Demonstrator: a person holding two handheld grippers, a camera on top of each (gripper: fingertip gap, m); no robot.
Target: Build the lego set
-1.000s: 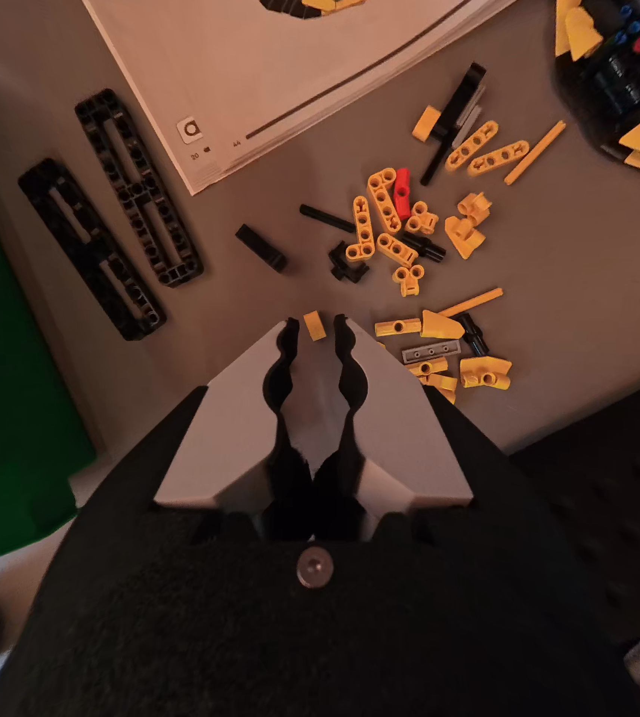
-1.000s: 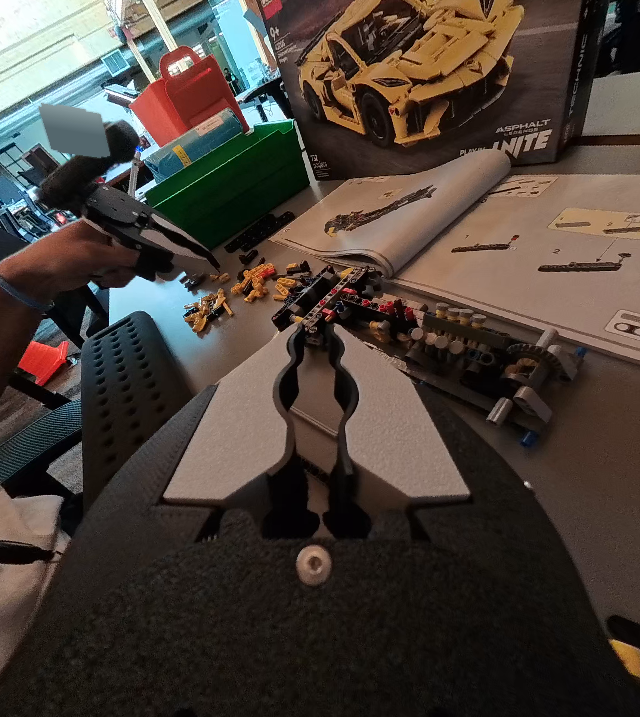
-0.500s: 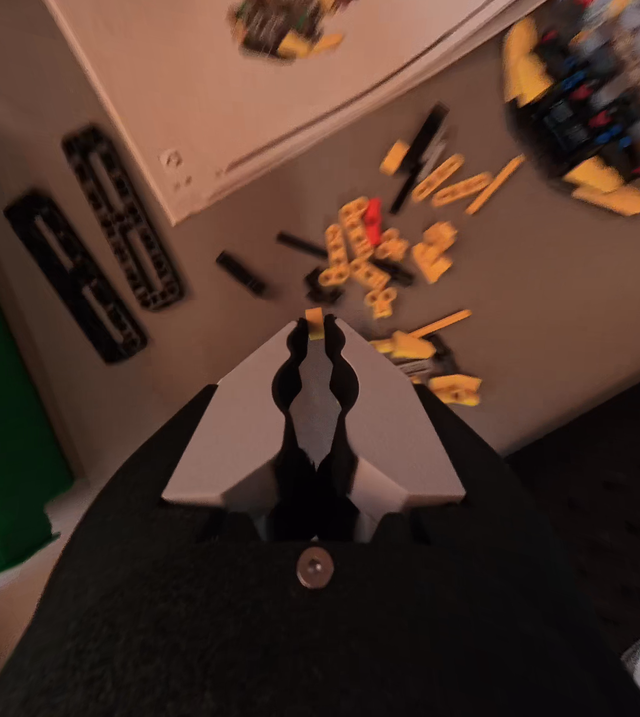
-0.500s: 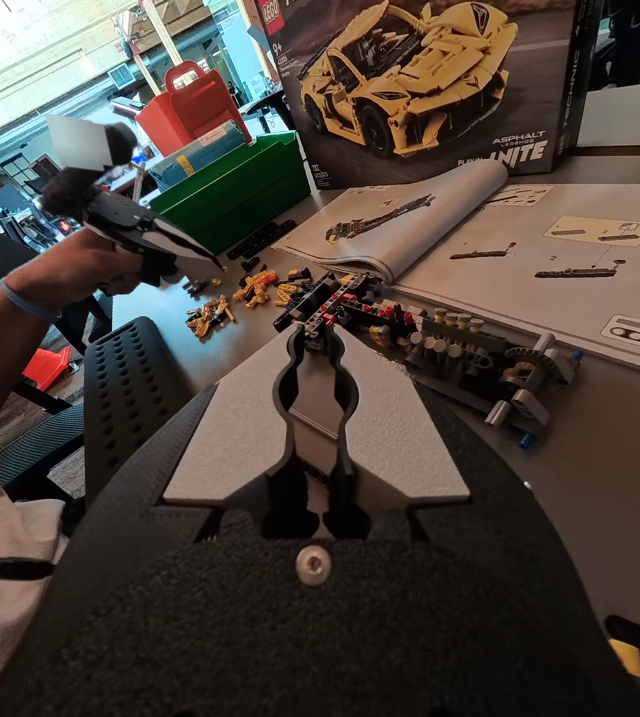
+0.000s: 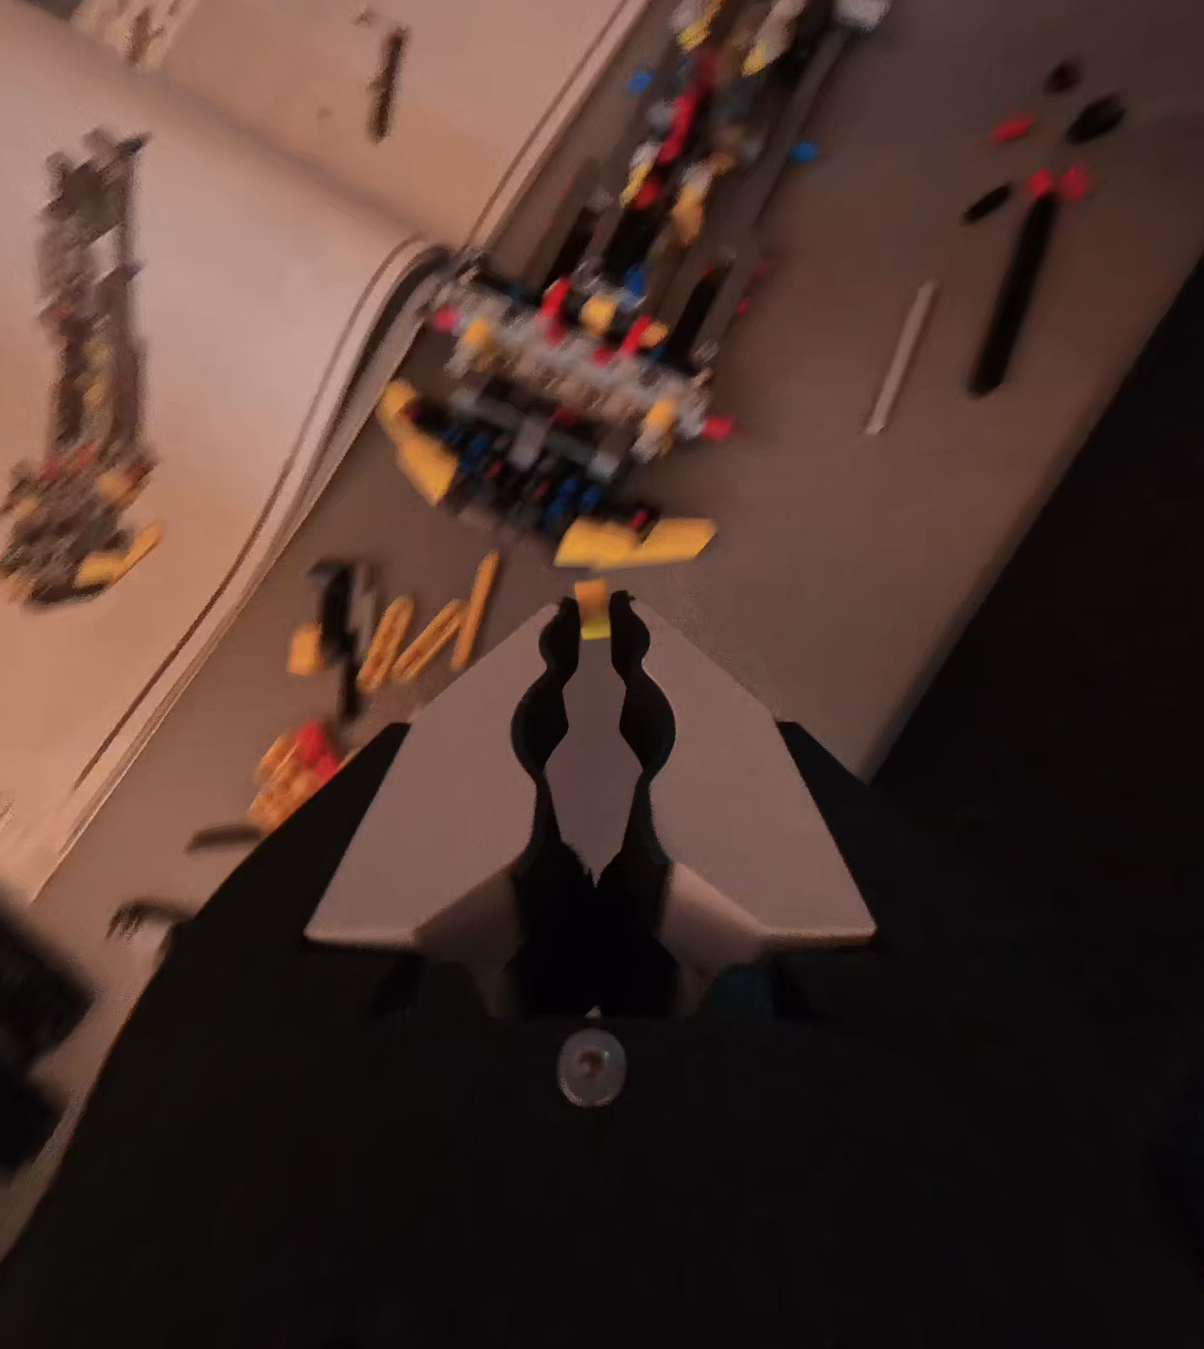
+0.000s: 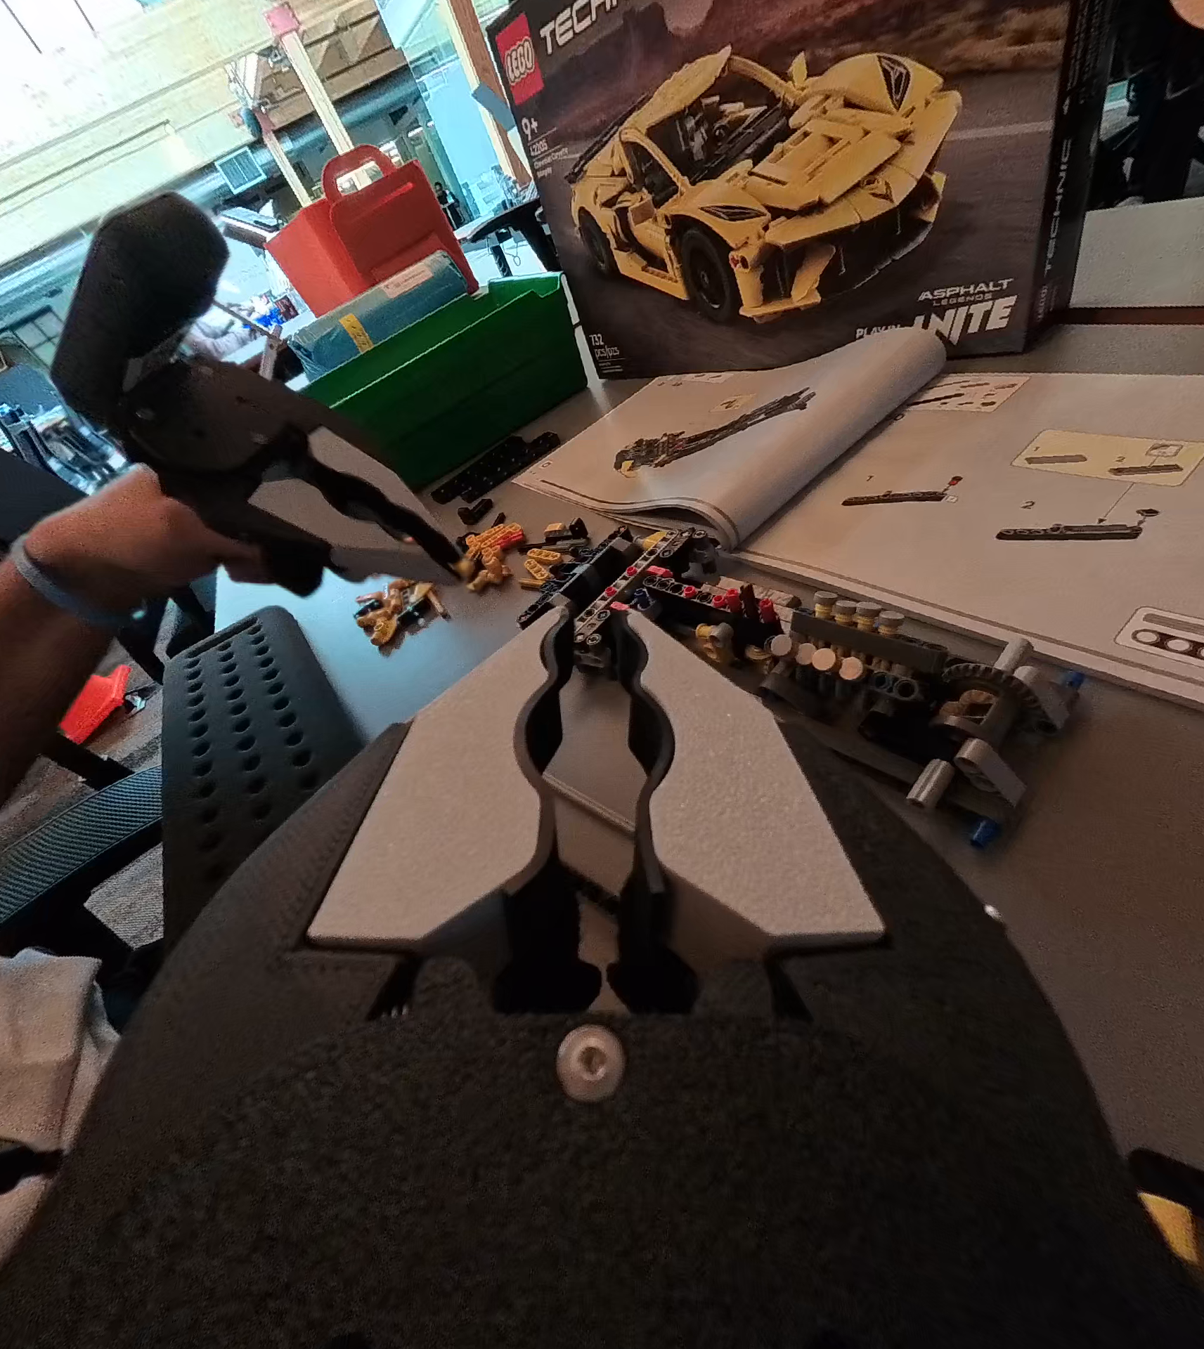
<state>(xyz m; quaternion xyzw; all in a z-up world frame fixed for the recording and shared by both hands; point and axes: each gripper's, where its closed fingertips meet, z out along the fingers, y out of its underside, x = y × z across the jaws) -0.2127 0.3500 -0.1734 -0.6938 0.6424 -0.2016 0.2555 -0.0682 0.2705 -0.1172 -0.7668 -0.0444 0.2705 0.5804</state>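
My left gripper point(image 5: 591, 609) is shut on a small yellow piece point(image 5: 593, 617) and holds it above the table, just in front of the half-built chassis point(image 5: 569, 409); this view is blurred. In the right wrist view the left gripper point(image 6: 456, 566) hovers over the loose yellow and black pieces point(image 6: 489, 544). My right gripper point(image 6: 593, 628) is shut on the near end of a black holed beam of the chassis point(image 6: 840, 657), which lies on the grey table.
The open instruction booklet point(image 6: 1022, 511) lies behind the chassis, with the set's box point(image 6: 803, 182) upright behind it. Green bins point(image 6: 453, 372) and black frames point(image 6: 496, 463) are at the far left. A black chair back point(image 6: 248, 715) stands at the table's left edge. The left gripper's tips are roughly 20 cm from the right gripper's.
My left gripper closed on the small yellow piece, lifted it from the table and swung right toward the chassis. My right gripper stayed on the chassis.
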